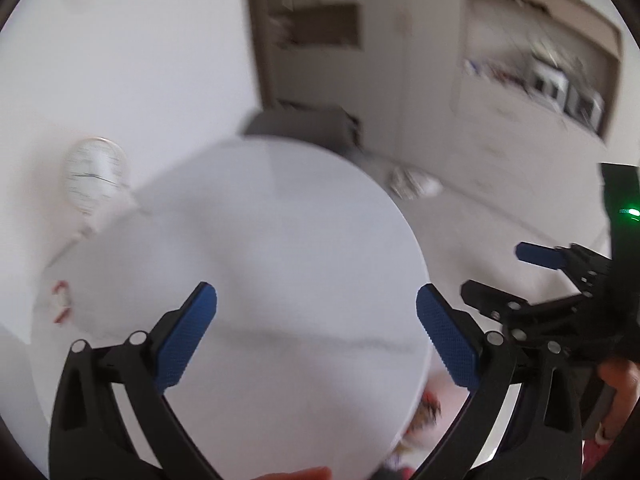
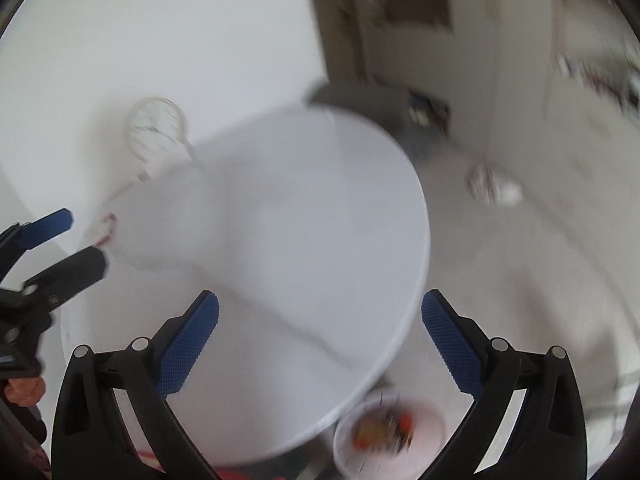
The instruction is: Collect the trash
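Motion blur smears both views. The left tool [image 1: 316, 292] and right tool [image 2: 320, 300] are spread, pinching nothing, above a round white desk [image 2: 300, 220]. The trash container [image 2: 390, 436], lower right in the right view, holds indistinct orange scraps.

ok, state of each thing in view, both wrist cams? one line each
left gripper: open, nothing between its pads
right gripper: open, nothing between its pads
round white table: bare top
clear plastic cup: lying on its side
white bin beside the table: holds colourful trash, blurred
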